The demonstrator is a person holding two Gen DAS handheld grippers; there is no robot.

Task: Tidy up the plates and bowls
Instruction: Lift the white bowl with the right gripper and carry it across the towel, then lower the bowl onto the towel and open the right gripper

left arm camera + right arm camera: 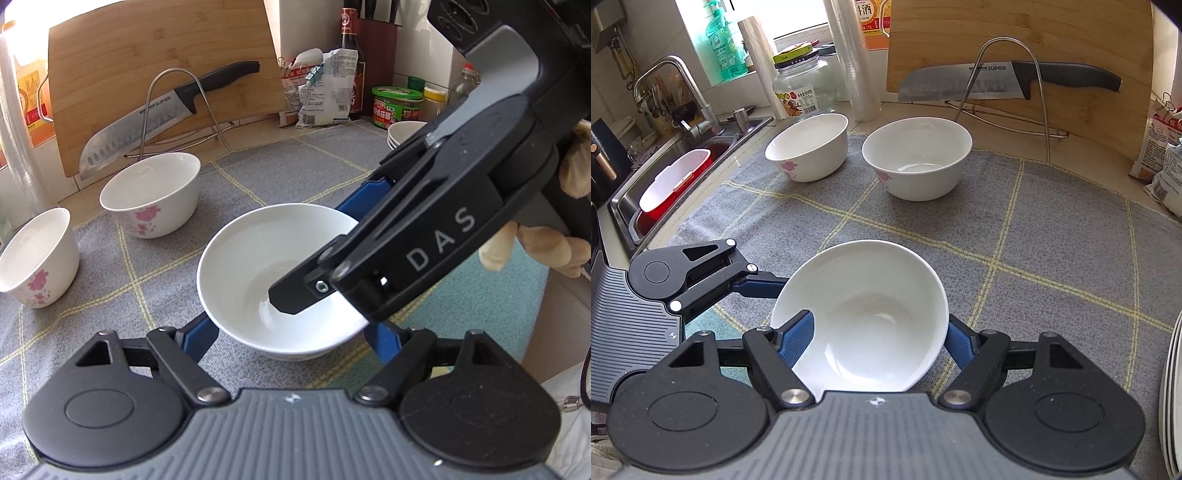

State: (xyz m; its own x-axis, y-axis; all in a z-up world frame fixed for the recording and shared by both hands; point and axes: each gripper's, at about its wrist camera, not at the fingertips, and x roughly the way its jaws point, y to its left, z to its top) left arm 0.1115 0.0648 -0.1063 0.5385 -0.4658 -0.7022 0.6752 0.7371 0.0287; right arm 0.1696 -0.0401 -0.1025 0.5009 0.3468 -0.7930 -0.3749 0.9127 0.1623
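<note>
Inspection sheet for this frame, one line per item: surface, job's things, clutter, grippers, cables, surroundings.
Surface: grey checked cloth spread on the counter.
Job's things: plain white bowl at the front; two floral bowls upright behind it, apart; stacked bowls at the back; plate stack at the edge.
Clutter: knife on a wire rack against the cutting board; packets, jars and bottles.
Grippers: right gripper clamps the plain bowl's wall, one finger inside. Left gripper flanks the bowl; contact unclear.
Cables: black cable by the right hand.
Surroundings: sink holding a red basin.
</note>
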